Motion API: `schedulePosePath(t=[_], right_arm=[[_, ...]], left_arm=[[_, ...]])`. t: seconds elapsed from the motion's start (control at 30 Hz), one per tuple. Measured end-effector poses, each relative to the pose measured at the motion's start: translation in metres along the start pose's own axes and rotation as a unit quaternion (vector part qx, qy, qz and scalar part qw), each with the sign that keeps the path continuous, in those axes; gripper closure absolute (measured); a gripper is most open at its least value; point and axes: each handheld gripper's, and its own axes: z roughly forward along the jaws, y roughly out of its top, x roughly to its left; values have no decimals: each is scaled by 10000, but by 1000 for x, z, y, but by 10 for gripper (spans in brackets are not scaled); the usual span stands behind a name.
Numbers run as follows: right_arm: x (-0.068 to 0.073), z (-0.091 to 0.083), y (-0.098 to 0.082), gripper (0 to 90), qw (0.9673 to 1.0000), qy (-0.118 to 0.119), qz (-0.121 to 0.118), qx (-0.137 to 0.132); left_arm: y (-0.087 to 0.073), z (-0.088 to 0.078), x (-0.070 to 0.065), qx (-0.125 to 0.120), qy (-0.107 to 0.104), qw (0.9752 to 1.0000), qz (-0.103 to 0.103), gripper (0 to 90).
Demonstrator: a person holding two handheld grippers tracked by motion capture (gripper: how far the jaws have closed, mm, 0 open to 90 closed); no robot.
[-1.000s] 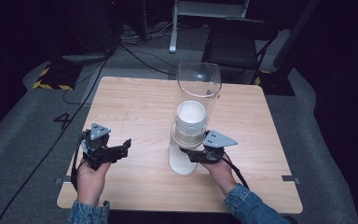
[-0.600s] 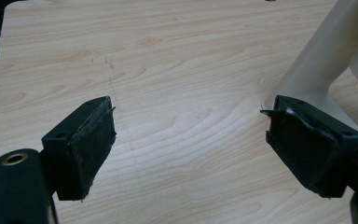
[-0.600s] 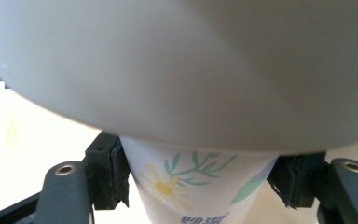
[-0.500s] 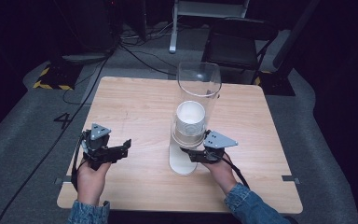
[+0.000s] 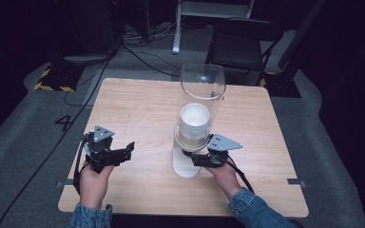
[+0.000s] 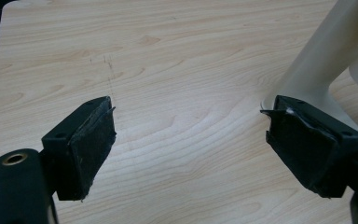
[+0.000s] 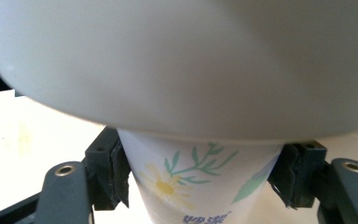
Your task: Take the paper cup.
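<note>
A cup dispenser (image 5: 202,95) stands mid-table: a clear tube with a stack of white cups (image 5: 195,121) on a white stand (image 5: 186,166). From its underside hangs a paper cup (image 7: 191,186) with a daisy and green leaves printed on it. My right gripper (image 7: 200,175) is shut on that cup, one pad pressed against each side, just under the dispenser's white body (image 7: 177,60). From above, the right gripper (image 5: 190,159) sits at the stand's right side. My left gripper (image 5: 132,148) rests at the table's left, open with nothing in it (image 6: 189,140), and faces the stand (image 6: 326,51).
The wooden table (image 5: 138,104) is bare around the dispenser. Behind it are a dark chair (image 5: 244,45), cables on the grey floor (image 5: 138,52) and yellow-black tape (image 5: 52,80) at the left.
</note>
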Motion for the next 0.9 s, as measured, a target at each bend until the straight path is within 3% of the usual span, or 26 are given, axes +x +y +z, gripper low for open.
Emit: schedulePosePath(t=[0.07, 0.13, 0.23, 0.27, 0.47, 0.9], right_arm=[[0, 2, -2, 329, 9995, 128, 254, 118], [1, 6, -5, 338, 9989, 72, 187, 428], [0, 6, -10, 338, 9988, 57, 200, 443], [1, 7, -10, 337, 9989, 36, 75, 457], [2, 6, -11, 335, 9991, -40, -32, 429], [1, 6, -25, 335, 9973, -46, 57, 724]], left_arm=[[0, 0, 0, -14, 1, 10000, -2, 153], [0, 0, 0, -16, 0, 10000, 7, 153], [1, -1, 0, -34, -7, 10000, -2, 153], [1, -2, 0, -33, -10, 10000, -3, 153], [0, 0, 1, -28, -1, 10000, -15, 153], [3, 4, -2, 8, -44, 10000, 31, 153]])
